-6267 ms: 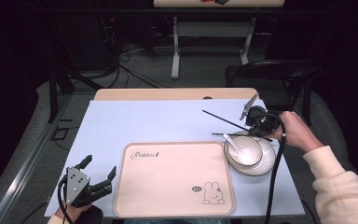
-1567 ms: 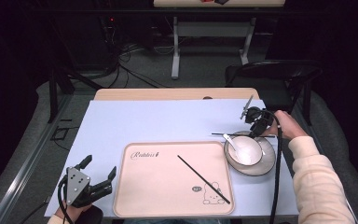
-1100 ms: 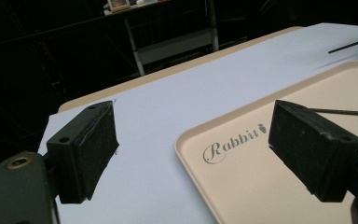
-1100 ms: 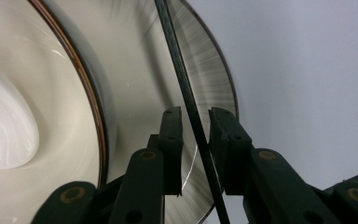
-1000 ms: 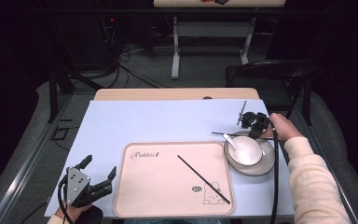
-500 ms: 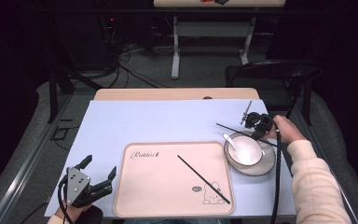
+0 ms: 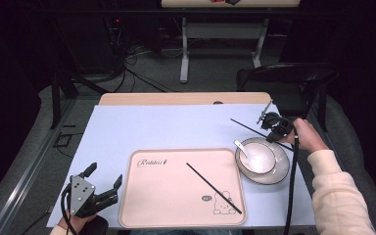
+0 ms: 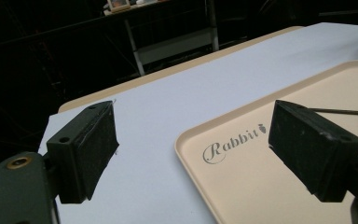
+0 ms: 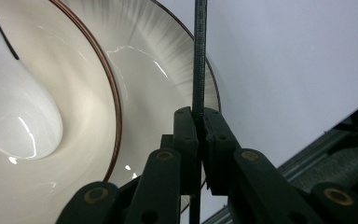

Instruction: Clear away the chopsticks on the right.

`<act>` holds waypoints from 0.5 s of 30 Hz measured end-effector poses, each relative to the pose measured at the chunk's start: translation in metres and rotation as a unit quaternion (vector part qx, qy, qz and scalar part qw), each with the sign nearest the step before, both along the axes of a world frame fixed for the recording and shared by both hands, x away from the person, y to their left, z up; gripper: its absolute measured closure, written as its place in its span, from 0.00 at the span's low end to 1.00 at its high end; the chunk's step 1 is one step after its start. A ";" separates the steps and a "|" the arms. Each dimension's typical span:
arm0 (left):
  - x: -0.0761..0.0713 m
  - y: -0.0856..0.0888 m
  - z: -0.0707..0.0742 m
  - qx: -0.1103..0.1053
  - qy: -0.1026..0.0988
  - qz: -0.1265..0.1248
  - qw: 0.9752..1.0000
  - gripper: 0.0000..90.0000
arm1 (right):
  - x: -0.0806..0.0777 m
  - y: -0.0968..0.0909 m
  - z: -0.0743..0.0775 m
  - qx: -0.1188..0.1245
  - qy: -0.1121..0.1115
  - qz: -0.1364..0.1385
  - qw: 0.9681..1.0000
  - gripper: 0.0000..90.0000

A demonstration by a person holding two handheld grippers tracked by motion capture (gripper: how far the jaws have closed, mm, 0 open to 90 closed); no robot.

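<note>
Lavender-topped counter (image 7: 142,127). Right tool (image 7: 275,132) clamped on chopstick (image 7: 247,127) beside bowl (image 7: 269,172): thin, stiff, light, slippery; grip mid-shaft. Left tool (image 7: 105,178) apart, empty.

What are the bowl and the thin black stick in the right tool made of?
The bowl looks like glazed ceramic: glossy white with bright reflections and a brown rim line. The stick, a chopstick pinched in the right tool, is dark and finely textured, perhaps plastic or lacquered wood; I can't tell which.

Bare tablecloth (image 7: 166,127) lies open beyond the tray (image 7: 176,215); the bowl (image 7: 269,171) crowds the right.
</note>
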State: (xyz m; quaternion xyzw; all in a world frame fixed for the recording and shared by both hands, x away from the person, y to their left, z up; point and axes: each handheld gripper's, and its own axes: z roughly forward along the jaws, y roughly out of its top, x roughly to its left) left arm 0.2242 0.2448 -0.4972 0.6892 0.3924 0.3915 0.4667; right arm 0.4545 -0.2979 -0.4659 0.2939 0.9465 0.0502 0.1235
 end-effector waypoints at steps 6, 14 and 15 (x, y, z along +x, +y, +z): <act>0.000 0.000 0.000 0.001 0.001 0.000 1.000 0.17 | -0.011 0.003 0.019 0.014 -0.012 -0.022 1.000 0.95; 0.000 0.000 0.000 0.001 0.001 -0.001 1.000 0.17 | -0.027 0.013 0.053 0.037 -0.033 -0.071 0.996 0.95; 0.000 0.000 0.000 0.001 0.001 -0.001 1.000 0.17 | -0.029 0.015 0.056 0.034 -0.034 -0.076 0.996 0.95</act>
